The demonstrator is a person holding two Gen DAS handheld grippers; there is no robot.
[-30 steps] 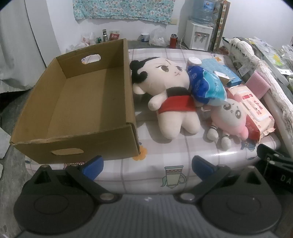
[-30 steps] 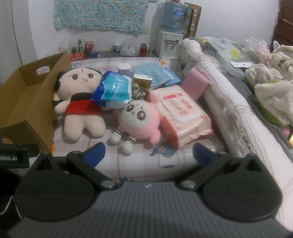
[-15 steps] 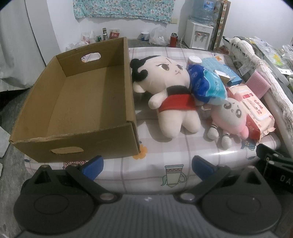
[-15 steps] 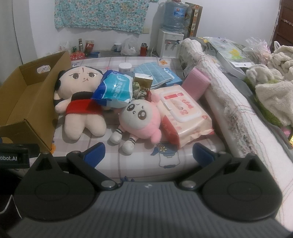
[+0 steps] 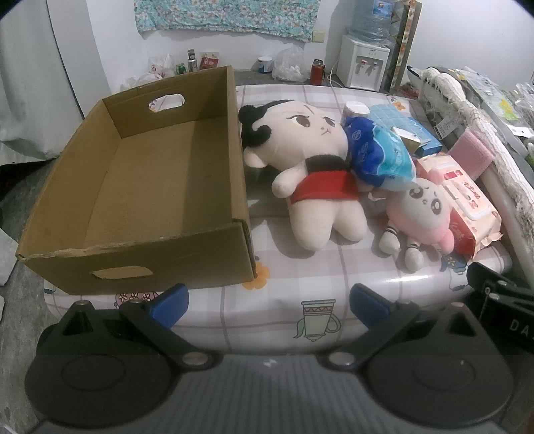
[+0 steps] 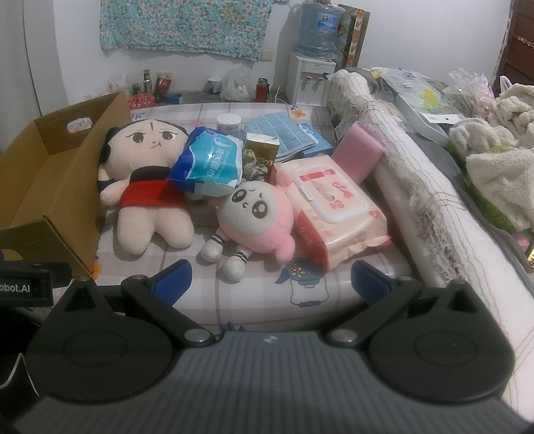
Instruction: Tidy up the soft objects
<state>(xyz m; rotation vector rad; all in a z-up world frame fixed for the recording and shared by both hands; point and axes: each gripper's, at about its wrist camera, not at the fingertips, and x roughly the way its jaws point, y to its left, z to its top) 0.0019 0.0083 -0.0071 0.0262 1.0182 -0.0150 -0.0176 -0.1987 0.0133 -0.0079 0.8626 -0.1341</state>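
White walls close the room behind, with a floral turquoise cloth hung high and a white water dispenser carrying a blue bottle in the corner. My work surface is a glossy checked tablecloth with cartoon prints, bordered on its right side by a long frayed white roll. An empty brown cardboard box with handle holes sits on the left, just ahead of my left gripper, whose blue-tipped jaws stand wide with nothing between them. Touching the box's right wall lies a big cream plush doll with black hair and a red sash, face up. A blue plastic tissue pack rests on its shoulder. Ahead of my right gripper, also spread wide and empty, lies a pink round-headed plush with striped socks, leaning against a peach wet-wipes pack.
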